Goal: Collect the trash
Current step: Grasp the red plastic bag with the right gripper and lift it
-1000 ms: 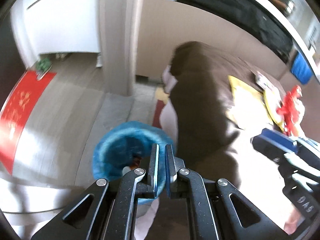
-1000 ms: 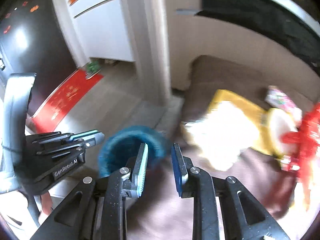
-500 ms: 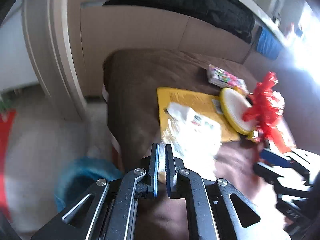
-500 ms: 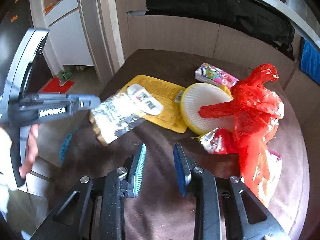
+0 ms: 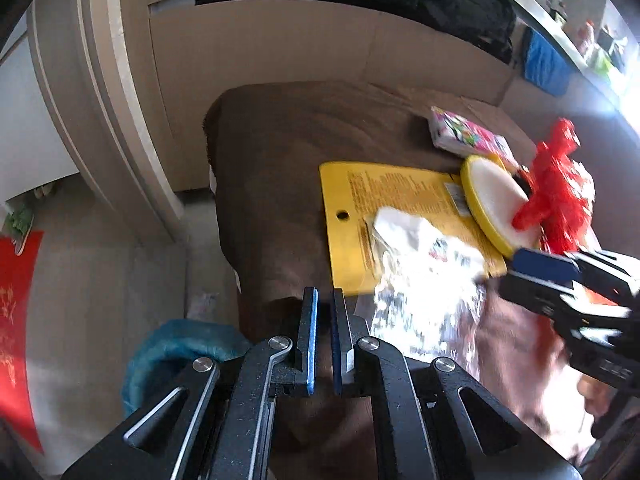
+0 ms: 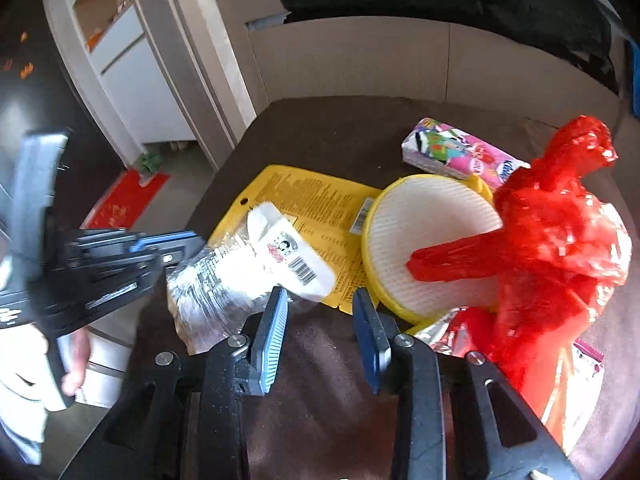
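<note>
Surface and room: a brown fabric-covered surface (image 6: 320,136) fills the centre of both views. Beige panelled walls (image 5: 280,40) rise behind it, topped by a dark garment or cushion along the upper edge. In the left wrist view a pale floor (image 5: 100,280) occupies the lower left, with a red mat (image 5: 18,320) at the far left edge. White cabinets (image 6: 132,72) stand at upper left of the right wrist view.

Containers: a bin lined with a blue bag (image 5: 168,356) sits on the floor at lower left of the left wrist view, just beside the covered surface. Its contents cannot be seen.

Trash on the surface:
- a flat yellow card (image 6: 316,200), printed with text and punched with a round hole near one corner;
- a crinkled silver and white wrapper (image 6: 248,276) with a barcode, lying partly on the card, at centre left;
- a round yellow-rimmed disc (image 6: 424,232) with a white ribbed face, overlapping the card's right edge;
- a crumpled glossy red plastic bag (image 6: 560,232), resting on the disc, at right;
- a pink printed tissue pack (image 6: 456,152), behind the disc.

Tools: the left gripper (image 5: 324,344) is clenched with nothing between its blue pads, above the near edge of the surface. The right gripper (image 6: 320,332) has just been opening; its jaws are parted and empty, poised over the near edge of the card, between wrapper and disc.
</note>
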Demonstrator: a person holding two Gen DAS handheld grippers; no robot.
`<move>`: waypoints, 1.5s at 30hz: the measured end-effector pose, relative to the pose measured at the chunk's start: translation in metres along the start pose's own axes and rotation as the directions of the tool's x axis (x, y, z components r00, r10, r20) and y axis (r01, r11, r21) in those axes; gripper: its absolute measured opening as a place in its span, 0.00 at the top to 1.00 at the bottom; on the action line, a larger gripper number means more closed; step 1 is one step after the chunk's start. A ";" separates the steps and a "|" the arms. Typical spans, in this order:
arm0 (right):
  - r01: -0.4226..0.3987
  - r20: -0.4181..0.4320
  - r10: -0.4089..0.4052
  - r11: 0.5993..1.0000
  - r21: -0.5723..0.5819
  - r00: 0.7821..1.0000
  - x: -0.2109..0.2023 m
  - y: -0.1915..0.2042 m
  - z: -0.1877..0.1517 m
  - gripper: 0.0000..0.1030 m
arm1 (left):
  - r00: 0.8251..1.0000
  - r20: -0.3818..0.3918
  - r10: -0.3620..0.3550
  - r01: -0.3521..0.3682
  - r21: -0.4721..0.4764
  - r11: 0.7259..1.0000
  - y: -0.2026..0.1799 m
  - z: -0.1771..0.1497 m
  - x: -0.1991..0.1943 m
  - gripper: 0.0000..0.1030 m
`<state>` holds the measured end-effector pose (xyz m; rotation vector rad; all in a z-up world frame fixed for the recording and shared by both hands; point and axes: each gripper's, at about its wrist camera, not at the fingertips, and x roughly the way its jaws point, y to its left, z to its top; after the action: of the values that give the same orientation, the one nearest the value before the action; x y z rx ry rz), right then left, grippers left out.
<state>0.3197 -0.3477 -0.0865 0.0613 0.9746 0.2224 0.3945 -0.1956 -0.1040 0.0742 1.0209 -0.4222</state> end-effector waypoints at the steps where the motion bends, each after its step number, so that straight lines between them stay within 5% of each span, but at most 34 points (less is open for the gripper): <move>1: 0.000 -0.007 0.000 1.000 0.001 1.000 0.003 0.002 -0.001 0.68 | 1.000 -0.008 -0.004 0.004 0.007 1.000 -0.002 -0.003 -0.002 0.94; 5: -0.020 -0.016 0.020 0.999 0.029 1.000 0.003 0.001 -0.005 0.69 | 0.999 -0.033 -0.017 0.017 0.021 1.000 -0.008 -0.014 -0.010 0.94; 13: 0.120 0.099 -0.118 0.993 -0.018 0.988 -0.060 -0.019 -0.018 0.69 | 0.999 -0.052 0.005 -0.004 0.023 1.000 -0.025 -0.021 -0.017 0.94; 19: 0.148 0.090 -0.153 0.987 0.056 0.984 -0.079 -0.053 -0.024 0.69 | 0.974 -0.096 0.206 -0.214 -0.079 0.974 -0.038 -0.027 -0.021 0.94; 25: 0.174 0.135 -0.185 0.981 0.085 0.973 -0.102 -0.084 -0.013 0.69 | 0.949 -0.085 0.305 -0.314 -0.137 0.939 -0.068 -0.025 -0.036 0.94; 36: 0.030 0.081 -0.040 0.992 0.119 0.996 -0.077 -0.148 0.002 0.64 | 0.947 -0.090 0.309 -0.316 -0.068 0.946 -0.131 0.010 -0.021 0.94; 39: -0.028 0.091 0.020 0.995 0.092 0.996 -0.074 -0.147 0.014 0.63 | 0.939 -0.095 0.330 -0.336 -0.066 0.940 -0.135 0.016 -0.018 0.94; 45: -0.011 0.075 0.012 1.000 -0.013 0.997 -0.064 -0.122 0.039 0.61 | 0.928 -0.101 0.359 -0.367 -0.077 0.927 -0.127 0.017 -0.016 0.94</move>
<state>0.3368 -0.4786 -0.0309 0.0632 0.8978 0.2358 0.3532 -0.3116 -0.0650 0.1944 1.0827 -0.0310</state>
